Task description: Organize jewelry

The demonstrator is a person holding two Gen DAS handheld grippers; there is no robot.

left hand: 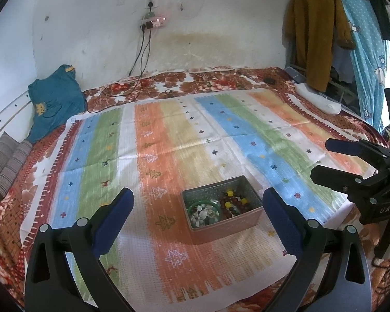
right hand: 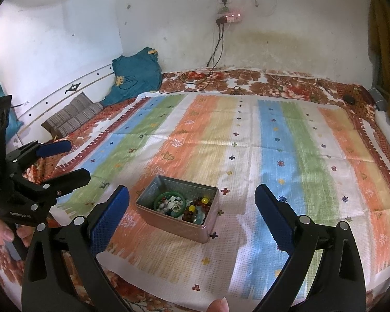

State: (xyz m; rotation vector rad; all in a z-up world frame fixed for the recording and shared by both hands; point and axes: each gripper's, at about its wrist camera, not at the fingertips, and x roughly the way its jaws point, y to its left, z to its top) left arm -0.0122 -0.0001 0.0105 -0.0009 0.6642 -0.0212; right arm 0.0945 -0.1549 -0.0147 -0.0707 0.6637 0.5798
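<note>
A small rectangular metal tin point(left hand: 249, 217) sits open on the striped mat point(left hand: 169, 140). It holds a green bangle point(left hand: 202, 203), small pale stones and a dark red and yellow bead bracelet point(left hand: 234, 201). My left gripper point(left hand: 197, 217) is open and empty, hovering just in front of the tin. My right gripper point(right hand: 192, 214) is open and empty, also facing the tin point(right hand: 192, 230) from nearby. Each gripper shows in the other's view, the right one point(left hand: 322, 160) and the left one point(right hand: 76, 160), both with jaws apart.
The mat lies on a bed with a brown floral sheet point(left hand: 169, 83). A teal shirt point(left hand: 56, 101) and striped cushions point(left hand: 6, 161) lie at the left. Black cables point(left hand: 140, 59) hang from a wall socket. Clothes hang at the right point(left hand: 317, 31). A white object point(left hand: 317, 98) lies near them.
</note>
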